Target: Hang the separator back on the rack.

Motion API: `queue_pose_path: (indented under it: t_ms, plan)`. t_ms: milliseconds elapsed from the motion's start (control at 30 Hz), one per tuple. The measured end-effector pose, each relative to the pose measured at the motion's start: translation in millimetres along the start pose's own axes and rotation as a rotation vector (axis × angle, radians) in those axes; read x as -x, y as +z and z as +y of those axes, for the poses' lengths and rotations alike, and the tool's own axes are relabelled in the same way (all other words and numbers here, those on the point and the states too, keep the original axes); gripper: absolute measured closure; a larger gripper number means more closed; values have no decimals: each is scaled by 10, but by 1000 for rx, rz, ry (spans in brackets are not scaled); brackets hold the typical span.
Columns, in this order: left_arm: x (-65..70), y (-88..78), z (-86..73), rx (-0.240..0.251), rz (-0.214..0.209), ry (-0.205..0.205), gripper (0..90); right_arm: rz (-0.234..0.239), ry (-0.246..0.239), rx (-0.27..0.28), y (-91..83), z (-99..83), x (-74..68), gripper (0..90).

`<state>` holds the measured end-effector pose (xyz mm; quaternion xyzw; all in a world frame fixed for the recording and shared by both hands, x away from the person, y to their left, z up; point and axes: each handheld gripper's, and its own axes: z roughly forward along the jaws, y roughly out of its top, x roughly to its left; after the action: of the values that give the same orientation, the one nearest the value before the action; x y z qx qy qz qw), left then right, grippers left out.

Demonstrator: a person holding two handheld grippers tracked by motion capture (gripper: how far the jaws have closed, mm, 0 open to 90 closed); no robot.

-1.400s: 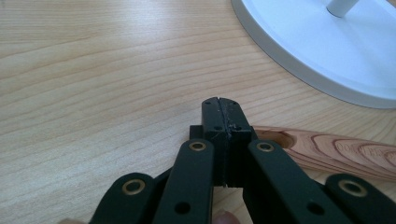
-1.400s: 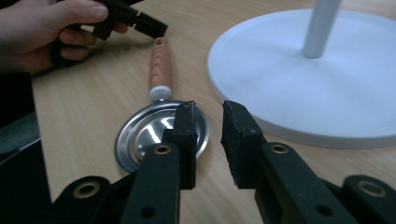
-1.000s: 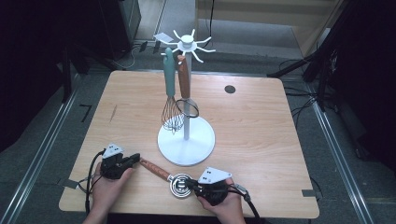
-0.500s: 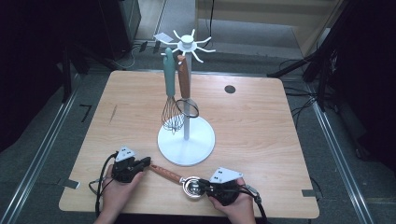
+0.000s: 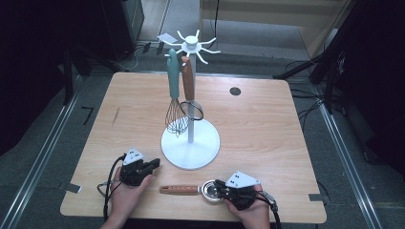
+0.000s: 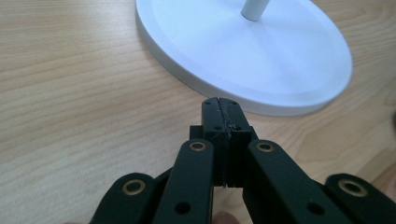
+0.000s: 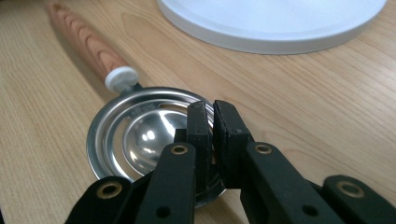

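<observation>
Jaws of the right gripper (image 7: pixel 210 116) pinch the rim of the egg separator (image 5: pixel 191 189), lying at six o'clock of the stand (image 5: pixel 190 149); left gripper (image 6: pixel 223 116) is closed, empty. Lifting should stay level, handle supported.

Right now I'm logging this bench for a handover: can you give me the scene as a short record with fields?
surface: wooden table
stand: white rack, upright at centre
hanging: teal whisk; wooden-handled tool
lying: egg separator, handle pointing left
left claw: shut, empty, near rack base
right claw: shut on egg separator rim
</observation>
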<state>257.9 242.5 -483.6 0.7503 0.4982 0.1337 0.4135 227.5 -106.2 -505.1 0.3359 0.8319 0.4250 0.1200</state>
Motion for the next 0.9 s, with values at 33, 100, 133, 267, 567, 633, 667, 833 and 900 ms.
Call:
queue_pose_path:
  t_ms: [33, 100, 133, 267, 567, 633, 667, 833, 900]
  plan:
    - [3, -29, -32, -5, -10, 7, 900, -1, 4, 0, 0, 1, 8, 864]
    - [16, -89, -101, -20, -43, 22, 900, 6, 6, 0, 3, 7, 18, 837]
    - [24, -118, -128, -24, -45, 27, 900, 9, 8, -2, 3, 14, 17, 809]
    - [44, -225, -174, -7, -71, 25, 900, 54, -17, 54, -53, 100, -30, 761]
    - [-5, -268, -256, -15, -60, 24, 900, 213, -145, 33, 178, 254, -257, 563]
    - [-24, -274, -263, -10, -57, 18, 900, 222, -177, 5, 250, 267, -295, 552]
    - [-38, -278, -263, -8, -55, 16, 900, 226, -195, -8, 277, 270, -313, 556]
    - [-136, -311, -247, 16, -37, -6, 900, 212, -255, -58, 322, 253, -346, 626]
    - [-185, -327, -236, 27, -33, -10, 900, 211, -252, -56, 298, 246, -323, 671]
